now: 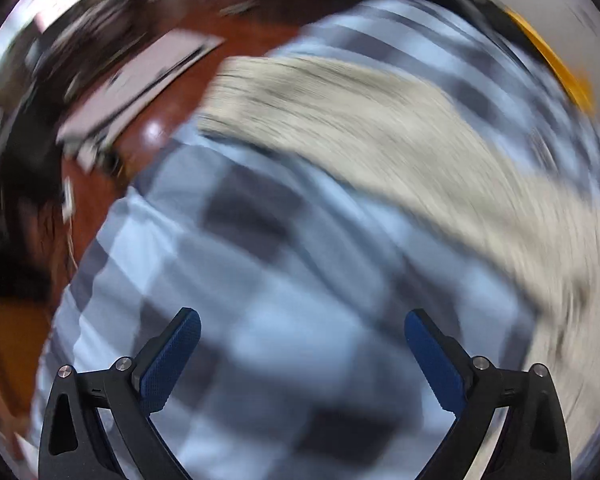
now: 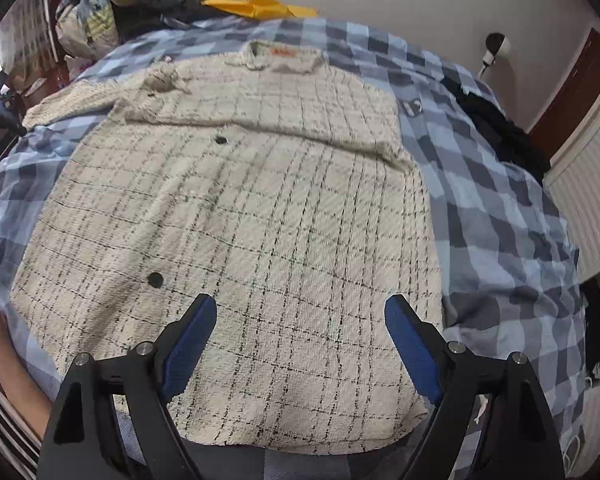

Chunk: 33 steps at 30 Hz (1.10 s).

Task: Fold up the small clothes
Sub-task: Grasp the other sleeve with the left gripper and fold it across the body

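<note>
A cream checked jacket [image 2: 260, 208] with black buttons lies flat on a blue checked bedsheet [image 2: 500, 208], collar at the far end. Its right sleeve is folded across the chest; the left sleeve [image 2: 72, 100] sticks out to the left. My right gripper [image 2: 300, 316] is open and empty, just above the jacket's near hem. The left wrist view is motion-blurred. There my left gripper [image 1: 302, 328] is open and empty over bare bedsheet [image 1: 260, 320], with the jacket [image 1: 380, 128] beyond it to the upper right.
A pile of clothes [image 2: 116, 4] and a yellow cloth [image 2: 260, 6] lie at the bed's far end. Dark clothing [image 2: 496, 132] sits at the right edge. A radiator [image 2: 588, 200] is on the right. A person's forearm [image 2: 4, 360] is at lower left. Red-brown floor [image 1: 152, 120] lies left of the bed.
</note>
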Tool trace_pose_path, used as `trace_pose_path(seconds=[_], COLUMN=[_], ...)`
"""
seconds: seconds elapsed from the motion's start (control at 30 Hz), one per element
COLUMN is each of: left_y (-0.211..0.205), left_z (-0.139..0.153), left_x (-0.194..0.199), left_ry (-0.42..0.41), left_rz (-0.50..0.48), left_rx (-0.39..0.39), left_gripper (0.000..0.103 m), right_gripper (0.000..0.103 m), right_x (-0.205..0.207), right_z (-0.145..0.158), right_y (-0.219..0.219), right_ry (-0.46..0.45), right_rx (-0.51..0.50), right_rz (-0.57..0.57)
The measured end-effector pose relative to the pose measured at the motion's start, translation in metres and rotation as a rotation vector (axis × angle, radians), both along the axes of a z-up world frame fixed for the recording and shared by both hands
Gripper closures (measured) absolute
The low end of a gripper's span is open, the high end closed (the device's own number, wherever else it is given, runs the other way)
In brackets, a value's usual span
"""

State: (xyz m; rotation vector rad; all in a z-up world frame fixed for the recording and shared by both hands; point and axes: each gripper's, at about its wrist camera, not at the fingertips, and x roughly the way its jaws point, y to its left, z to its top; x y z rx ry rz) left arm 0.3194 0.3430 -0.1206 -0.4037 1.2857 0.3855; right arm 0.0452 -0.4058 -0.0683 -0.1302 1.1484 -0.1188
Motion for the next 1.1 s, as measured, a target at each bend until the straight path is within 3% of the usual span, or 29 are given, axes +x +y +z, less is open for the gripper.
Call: trace_pose_path(seconds=[0.1,0.27,0.4,0.43,0.47,0.53,0.57,0.6,0.73,0.87,1.0,1.1], left_y=[0.051,0.1,0.116,0.115,0.113,0.101,0.097,0.09,0.073,0.035,-0.042,-0.12], left_z=[-0.012,-0.042,-0.056,-0.061,-0.064,-0.058,-0.05,-0.04,0.01,0.086,0.162,0.218], left_x=[0.022,0.049,0.068,0.073,0.078,0.088,0.089,0.09,0.087,0.077,0.07,0.068], left_ry=[-0.038,-0.092,-0.114,-0.106,-0.097,-0.079,-0.093,-0.101,-0.16,-0.25,-0.324,-0.411], left_rz=[0.154,0.334,0.359,0.346,0.323,0.268,0.253,0.239,0.233,0.195,0.034,-0.095], left_rx=[-0.035,-0.065,-0.083,-0.099,-0.111,-0.093,-0.059,-0.038,0.043,0.148,0.273,0.3], left_gripper=[0.001,0.001,0.001,0.007,0.04,0.06,0.082,0.087,0.091,0.091,0.091,0.091], right_gripper=[0.019,0.019,0.019,0.019,0.019,0.019,0.019,0.019,0.019,0.019,0.019,0.019], right_x=[0.007,0.016,0.02,0.021,0.022,0.023,0.024,0.025,0.023,0.019,0.013,0.009], right_z=[-0.008,-0.02,-0.025,-0.027,-0.029,-0.031,-0.031,-0.031,-0.027,-0.015,0.0,0.007], right_y=[0.0,0.005,0.006,0.006,0.004,0.003,0.002,0.001,-0.002,-0.002,-0.006,-0.015], right_ry=[0.036,0.087,0.098,0.104,0.112,0.126,0.129,0.133,0.119,0.063,-0.001,-0.039], right_rx=[-0.017,-0.098,-0.148,-0.156,-0.159,-0.159,-0.16,-0.16,-0.145,-0.121,-0.08,-0.038], right_rz=[-0.015,-0.028,-0.037,-0.041,-0.044,-0.055,-0.059,-0.064,-0.075,-0.075,-0.08,-0.096])
